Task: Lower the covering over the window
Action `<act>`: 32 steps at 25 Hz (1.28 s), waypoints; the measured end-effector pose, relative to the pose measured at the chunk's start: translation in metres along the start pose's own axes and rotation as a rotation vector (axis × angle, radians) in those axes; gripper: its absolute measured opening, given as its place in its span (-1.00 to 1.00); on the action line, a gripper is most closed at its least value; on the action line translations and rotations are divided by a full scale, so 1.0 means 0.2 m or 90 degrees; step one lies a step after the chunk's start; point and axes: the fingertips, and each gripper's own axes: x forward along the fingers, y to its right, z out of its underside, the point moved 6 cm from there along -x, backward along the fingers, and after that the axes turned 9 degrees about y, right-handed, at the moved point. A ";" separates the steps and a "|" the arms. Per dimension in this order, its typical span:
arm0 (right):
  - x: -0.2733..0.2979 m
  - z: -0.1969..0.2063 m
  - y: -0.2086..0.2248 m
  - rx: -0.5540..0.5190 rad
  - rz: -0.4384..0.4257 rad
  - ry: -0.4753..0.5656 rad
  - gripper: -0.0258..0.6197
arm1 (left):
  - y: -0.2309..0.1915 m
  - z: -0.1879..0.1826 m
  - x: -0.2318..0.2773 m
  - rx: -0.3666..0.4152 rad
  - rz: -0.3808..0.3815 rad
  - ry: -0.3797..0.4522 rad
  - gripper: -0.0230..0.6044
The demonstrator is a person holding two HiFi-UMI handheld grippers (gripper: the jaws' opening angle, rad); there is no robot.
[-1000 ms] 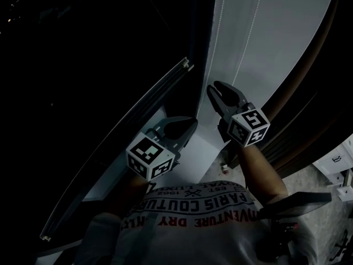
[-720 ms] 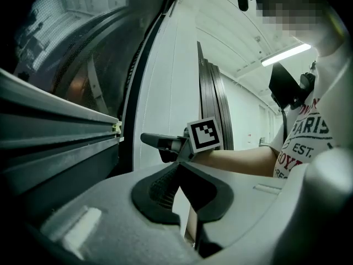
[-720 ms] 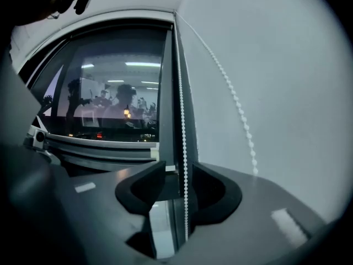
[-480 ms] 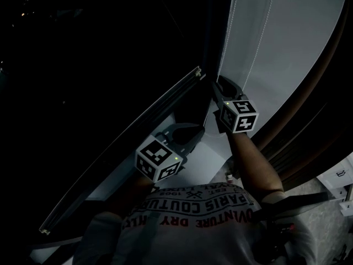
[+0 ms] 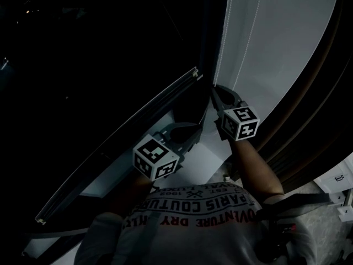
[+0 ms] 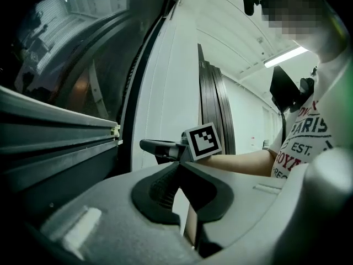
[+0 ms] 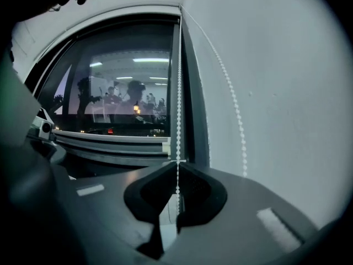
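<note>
Head camera is looking steeply down over the left gripper (image 5: 190,130) and right gripper (image 5: 217,91) by a dark window (image 5: 83,65). Left gripper camera is facing sideways, close to the right gripper. Right gripper camera is facing the window closely. All are sharing the blind's bottom rail (image 5: 121,142)

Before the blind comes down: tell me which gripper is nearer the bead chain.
Right. The right gripper has just closed its jaws on the bead chain. The left gripper, shut and empty, sits off to the chain's left, clear of it.
</note>
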 end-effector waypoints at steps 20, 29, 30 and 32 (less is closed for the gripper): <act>-0.76 -0.15 -0.17 0.081 -0.252 0.007 -0.90 | 0.47 -0.20 0.14 0.006 -0.057 0.092 -0.79; -1.04 -0.21 -0.24 0.076 -0.276 0.023 -0.90 | 0.70 -0.25 0.18 0.001 -0.020 0.089 -0.56; -1.06 -0.21 -0.24 0.074 -0.278 0.021 -0.90 | 0.72 -0.26 0.19 -0.001 -0.017 0.091 -0.56; -1.09 -0.20 -0.25 0.073 -0.284 0.012 -0.90 | 0.74 -0.26 0.20 0.003 -0.014 0.091 -0.56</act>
